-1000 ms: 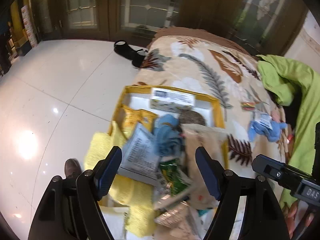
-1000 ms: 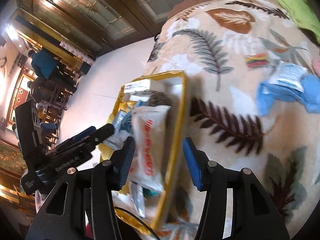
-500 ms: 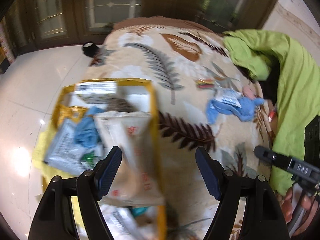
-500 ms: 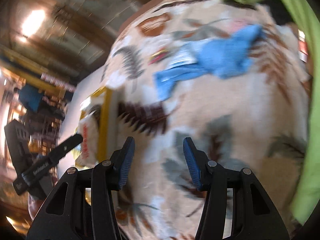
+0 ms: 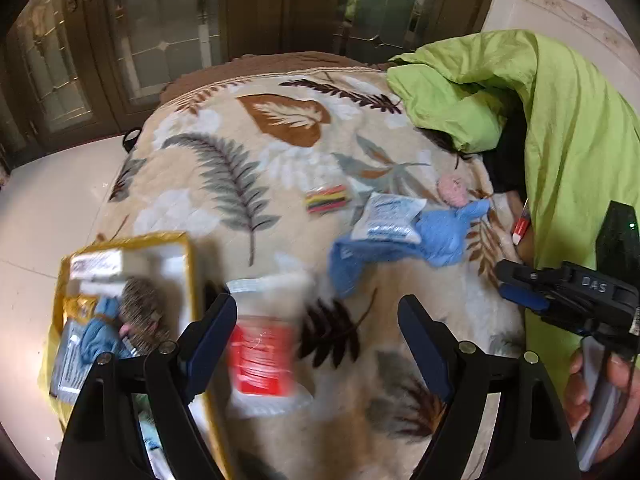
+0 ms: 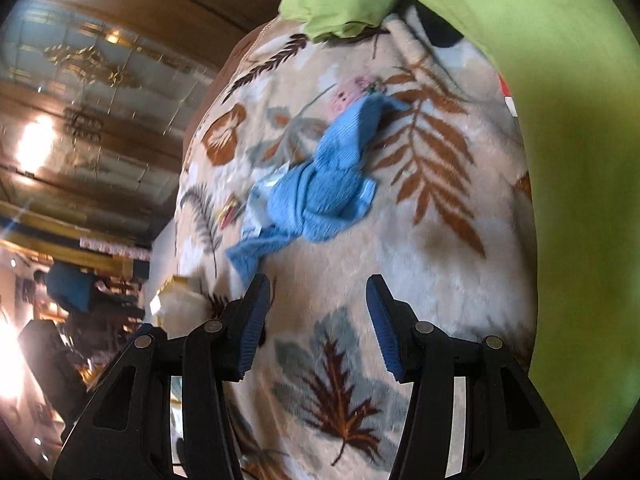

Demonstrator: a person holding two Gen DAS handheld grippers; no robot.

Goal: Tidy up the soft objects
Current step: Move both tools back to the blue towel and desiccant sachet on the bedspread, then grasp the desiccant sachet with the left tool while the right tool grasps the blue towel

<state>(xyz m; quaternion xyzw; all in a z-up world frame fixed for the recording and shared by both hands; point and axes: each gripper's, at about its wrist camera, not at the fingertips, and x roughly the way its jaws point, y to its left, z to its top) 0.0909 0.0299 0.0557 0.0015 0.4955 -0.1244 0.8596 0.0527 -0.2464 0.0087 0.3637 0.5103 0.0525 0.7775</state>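
Both grippers tilt down over the leaf-print fleece blanket (image 5: 248,184). The left gripper (image 5: 318,332) jaws are opening, nothing pressed; right gripper (image 6: 316,320) jaws part-open, empty, below the crumpled blue knitted cloth (image 6: 324,192).

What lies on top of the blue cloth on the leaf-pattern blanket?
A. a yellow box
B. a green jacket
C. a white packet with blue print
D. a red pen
C: in the left wrist view the white packet rests on the blue cloth.

Red-and-white packet (image 5: 262,354) motion-blurred, label unreadable, yellow box (image 5: 192,264) cut off below, green cloth (image 6: 580,160) cropped right
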